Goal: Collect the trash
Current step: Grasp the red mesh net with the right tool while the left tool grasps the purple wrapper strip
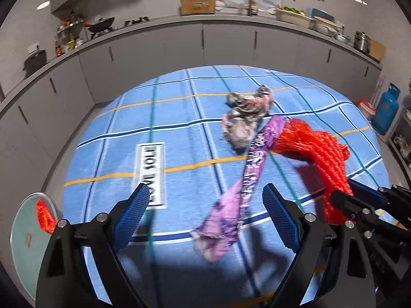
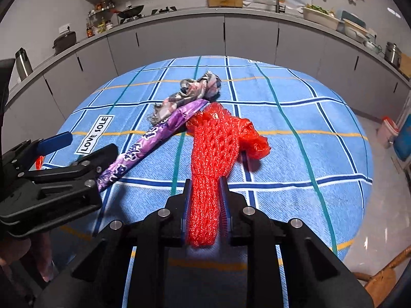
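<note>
A red mesh net bag (image 2: 213, 148) lies on the blue checked tablecloth (image 2: 295, 138), and my right gripper (image 2: 205, 187) is shut on its near end. The net bag also shows in the left wrist view (image 1: 313, 143). A long purple wrapper (image 1: 244, 184) lies beside it, running toward my left gripper (image 1: 208, 197), which is open just above the wrapper's near end. The wrapper also shows in the right wrist view (image 2: 154, 141). A crumpled patterned wrapper (image 1: 246, 115) sits at the far end, touching both; it also shows in the right wrist view (image 2: 190, 92).
A grey kitchen counter (image 1: 205, 23) curves behind the table with a wok (image 1: 101, 24), pots, a wooden box (image 1: 197, 2) and basins. A blue gas cylinder (image 1: 385, 110) stands on the floor at right. A white label (image 2: 95, 134) reads LOVE SOLE. A wooden chair (image 2: 382, 279) is at lower right.
</note>
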Motion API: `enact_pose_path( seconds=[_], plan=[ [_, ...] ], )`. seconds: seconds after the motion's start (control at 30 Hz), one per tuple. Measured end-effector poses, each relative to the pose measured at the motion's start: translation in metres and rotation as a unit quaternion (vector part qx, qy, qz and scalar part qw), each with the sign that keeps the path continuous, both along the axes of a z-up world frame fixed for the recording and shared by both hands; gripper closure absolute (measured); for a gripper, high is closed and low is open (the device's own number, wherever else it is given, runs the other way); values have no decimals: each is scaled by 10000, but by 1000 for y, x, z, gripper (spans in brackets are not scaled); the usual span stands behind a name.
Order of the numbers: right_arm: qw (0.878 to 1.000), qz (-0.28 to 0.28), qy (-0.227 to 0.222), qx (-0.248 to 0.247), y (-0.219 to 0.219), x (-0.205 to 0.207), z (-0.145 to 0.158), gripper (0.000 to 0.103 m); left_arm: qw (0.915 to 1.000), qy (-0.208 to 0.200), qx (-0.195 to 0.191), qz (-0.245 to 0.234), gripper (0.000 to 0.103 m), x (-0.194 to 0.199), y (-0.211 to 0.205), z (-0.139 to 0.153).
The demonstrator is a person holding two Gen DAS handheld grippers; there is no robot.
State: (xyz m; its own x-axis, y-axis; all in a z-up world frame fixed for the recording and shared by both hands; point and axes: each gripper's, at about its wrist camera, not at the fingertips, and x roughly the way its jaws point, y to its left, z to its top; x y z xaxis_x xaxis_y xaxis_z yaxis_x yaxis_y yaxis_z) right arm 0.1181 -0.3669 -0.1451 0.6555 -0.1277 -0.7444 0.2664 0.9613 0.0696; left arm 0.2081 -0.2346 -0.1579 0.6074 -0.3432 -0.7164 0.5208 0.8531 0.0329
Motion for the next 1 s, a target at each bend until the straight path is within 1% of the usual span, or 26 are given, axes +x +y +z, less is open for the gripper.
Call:
enact_pose_path(
  seconds=[0.03, 0.07, 0.13, 0.2, 0.23, 0.27, 0.3, 0.33, 0.37, 0.4, 0.5, 0.53, 0.57, 0.6, 0.7, 0.8, 1.0],
  plan=[
    [10000, -7, -19, 24, -1, 0, 0, 82, 10000, 59, 0, -58, 18, 0, -4, -3],
    [10000, -5, -43, 23, -1, 0, 1, 82, 9999, 117, 22, -84, 26, 2, -7, -6],
    [9999, -1, -97, 42, -2, -1, 3, 82, 9996, 234, 105, -143, 34, 3, -12, -13],
    [9999, -21, -112, 56, -4, -2, 2, 82, 9992, 316, 123, -202, 37, 4, -15, -18],
    [9999, -27, -120, 85, -5, -3, 1, 82, 9991, 325, 137, -235, 45, 4, -16, -18],
    [9999, -37, -114, 93, -5, -3, 0, 82, 9989, 343, 142, -278, 50, 4, -16, -18],
    [9999, -35, -110, 108, -5, -3, -1, 82, 9986, 392, 132, -337, 53, 4, -17, -19],
    [9999, -14, -106, 125, -4, -3, -2, 82, 9980, 461, 122, -403, 64, 5, -18, -21],
    [9999, -3, -105, 111, -3, -3, -2, 82, 9976, 526, 113, -445, 70, 5, -19, -23],
    [9999, 4, -106, 100, -2, -3, -2, 82, 9976, 532, 84, -425, 70, 5, -18, -23],
    [9999, 34, -107, 97, -1, -3, -2, 82, 9978, 493, 35, -446, 81, 0, -14, -21],
    [9999, 37, -122, 85, 0, -4, -1, 82, 9978, 487, 11, -458, 86, -1, -13, -20],
    [9999, 37, -134, 81, 1, -4, -1, 82, 9977, 495, -13, -469, 95, -2, -10, -18],
    [9999, 39, -147, 70, 1, -5, 1, 82, 9975, 512, -35, -479, 98, -3, -8, -17],
    [9998, 49, -178, 54, 4, -5, 3, 82, 9975, 498, -96, -494, 102, -7, -1, -13],
    [9998, 76, -189, 18, 7, -6, 4, 82, 9974, 491, -149, -500, 102, -11, 5, -9],
    [9997, 54, -238, -65, 9, -14, 8, 82, 9975, 340, -238, -574, 102, -19, 8, 4]
  ],
)
